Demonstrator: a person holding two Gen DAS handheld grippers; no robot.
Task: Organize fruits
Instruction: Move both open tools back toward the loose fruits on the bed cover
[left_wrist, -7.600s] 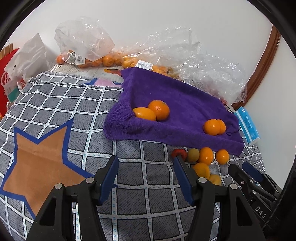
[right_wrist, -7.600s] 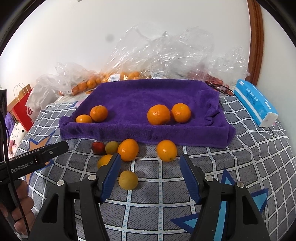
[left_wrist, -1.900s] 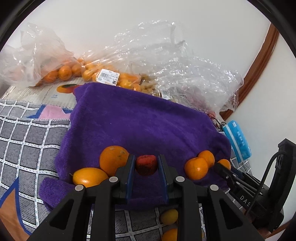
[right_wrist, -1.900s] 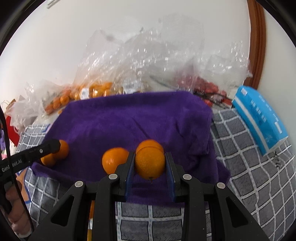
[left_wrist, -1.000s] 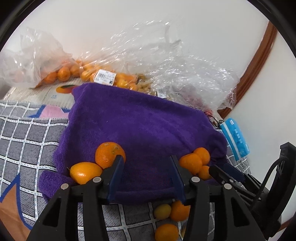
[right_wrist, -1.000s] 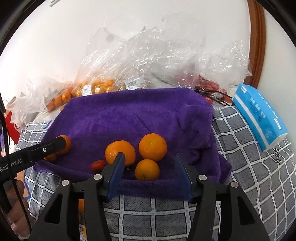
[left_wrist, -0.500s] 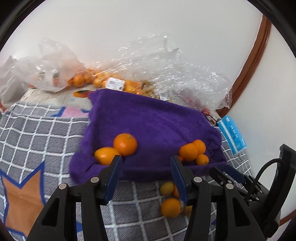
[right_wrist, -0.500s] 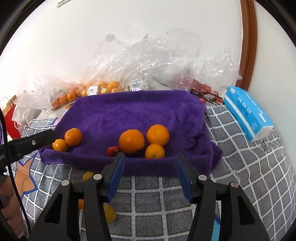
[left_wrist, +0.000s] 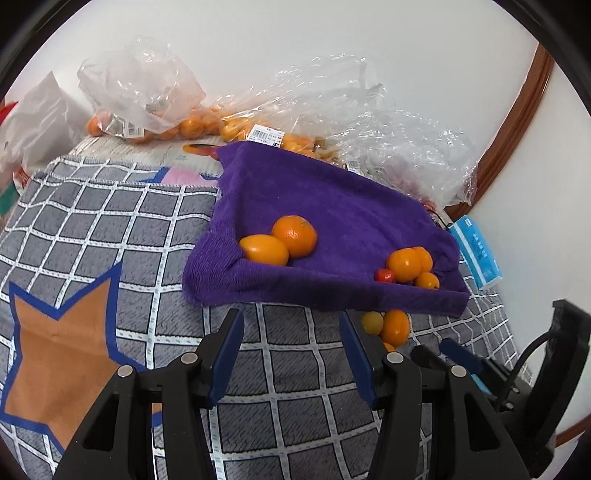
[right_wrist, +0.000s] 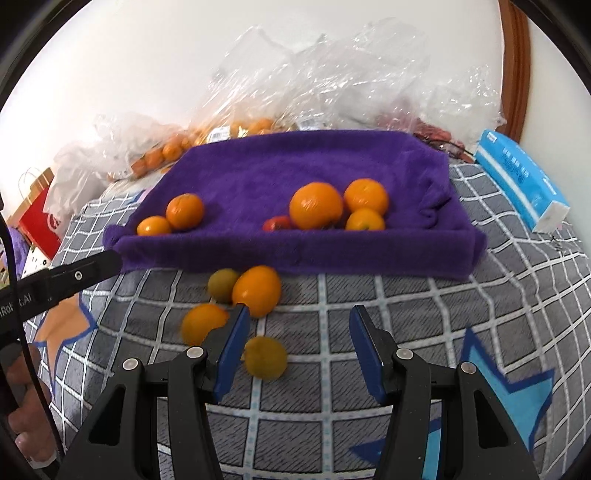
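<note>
Purple towel (right_wrist: 295, 251) carries six fruits, four more, slightly blurred, on checked blanket (right_wrist: 369, 302) before it; left gripper (left_wrist: 291, 350) and right gripper (right_wrist: 295, 350) jaws part-open, empty.

Red fruit (left_wrist: 384, 275) and small orange (right_wrist: 365, 220) newly on towel (right_wrist: 258, 173), tools empty.

Left gripper (left_wrist: 291, 347) and right gripper (right_wrist: 299, 341): black moulded arms with triangular cut-outs, silver round-head pivot screws, flat blue pads (right_wrist: 231, 350) on the inner finger faces. White lettering marks the left unit's black bar; black cables run alongside both units.
</note>
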